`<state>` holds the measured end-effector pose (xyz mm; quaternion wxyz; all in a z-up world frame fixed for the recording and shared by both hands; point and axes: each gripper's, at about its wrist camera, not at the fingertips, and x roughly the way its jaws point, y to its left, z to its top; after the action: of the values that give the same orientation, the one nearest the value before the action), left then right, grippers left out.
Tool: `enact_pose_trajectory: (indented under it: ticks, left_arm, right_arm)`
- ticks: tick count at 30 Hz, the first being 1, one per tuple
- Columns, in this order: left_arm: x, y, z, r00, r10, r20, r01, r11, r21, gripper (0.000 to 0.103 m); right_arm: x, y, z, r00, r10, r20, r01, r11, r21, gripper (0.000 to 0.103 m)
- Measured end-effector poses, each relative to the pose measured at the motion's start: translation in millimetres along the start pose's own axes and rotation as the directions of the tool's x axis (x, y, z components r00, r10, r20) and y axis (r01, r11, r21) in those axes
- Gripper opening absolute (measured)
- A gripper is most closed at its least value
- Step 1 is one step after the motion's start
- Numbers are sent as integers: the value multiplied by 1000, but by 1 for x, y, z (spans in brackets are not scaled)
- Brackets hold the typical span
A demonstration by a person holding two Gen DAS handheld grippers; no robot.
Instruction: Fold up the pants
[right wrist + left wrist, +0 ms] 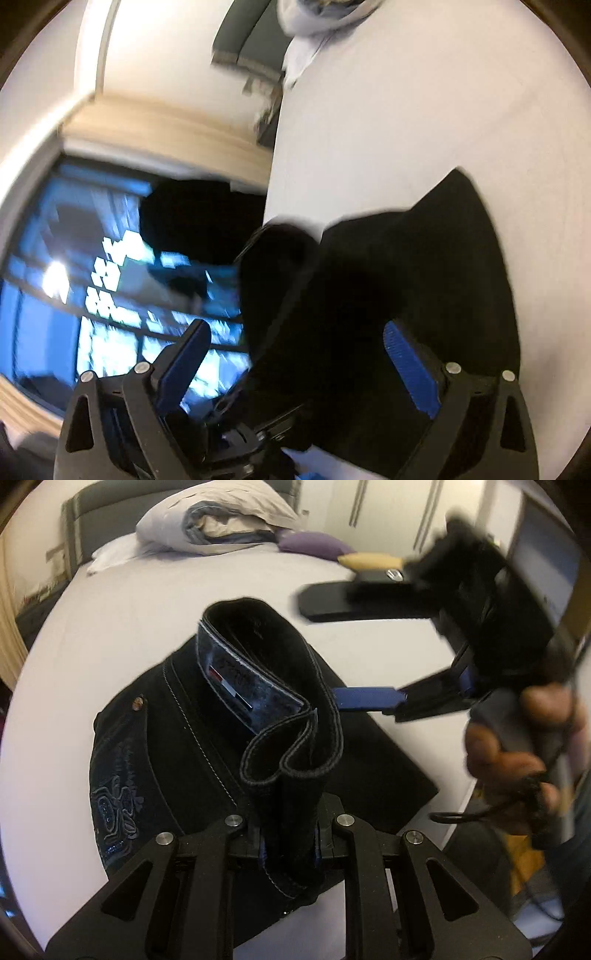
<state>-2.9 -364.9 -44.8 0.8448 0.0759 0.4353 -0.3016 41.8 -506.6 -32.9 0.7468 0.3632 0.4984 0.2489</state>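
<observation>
Both grippers visible; left gripper (290,834) clamps pants (207,746); right gripper (295,343) apart, blurred.

Soft, even indoor light. Fisheye bends both views' edges. Motion blur smears the right wrist view; window (110,295) glares blue-white.

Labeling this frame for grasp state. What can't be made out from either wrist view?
- Left gripper pads: hidden by the pants waistband clamped between them, left wrist view.
- Pants' legs and overall fold: cut off by the bottom edge and the gripper body, left wrist view.
- Pants detail, right wrist view: a black mass, motion-blurred.
- Right gripper: open; contact with the fabric unclear.
- Waistband label: text too blurred to read.
</observation>
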Motion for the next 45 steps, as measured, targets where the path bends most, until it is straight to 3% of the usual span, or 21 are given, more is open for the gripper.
enact_pose_trajectory:
  ticks: [4, 6, 10, 13, 16, 20, 31, 41, 45]
  left_arm:
    - [11, -26, 9, 998, 60, 8, -60, 996, 73, 15]
    - [16, -36, -4, 995, 99, 22, -101, 986, 130, 15]
    - [28, -51, -6, 990, 141, 19, -142, 971, 195, 15]
    - [31, -64, -13, 989, 144, 9, -143, 968, 205, 15]
    - [22, -65, -24, 990, 141, 3, -138, 966, 219, 15]
    - [28, -75, -22, 990, 143, -13, -136, 961, 239, 15]
    - [48, -78, 2, 986, 158, -52, -139, 954, 266, 15]
    - [73, -95, 3, 981, 174, -91, -138, 941, 310, 15]
    - [86, -84, 1, 979, 169, -116, -127, 945, 300, 18]
  right_arm:
    - [16, 10, -2, 992, -96, -81, 90, 994, -67, 97]
    - [16, 12, -1, 984, -144, -106, 135, 986, -94, 89]
    - [20, 28, -5, 946, -289, -146, 253, 942, -221, 43]
    - [12, 26, 0, 934, -334, -128, 297, 924, -240, 27]
    - [5, 19, 3, 936, -333, -115, 303, 927, -220, 20]
    - [-11, 6, 7, 944, -311, -106, 288, 938, -193, 19]
    - [3, 13, 22, 950, -304, -77, 287, 942, -173, 19]
    - [3, -28, 22, 964, -252, -90, 245, 966, -82, 19]
    - [9, -48, 18, 974, -204, -100, 202, 979, -29, 19]
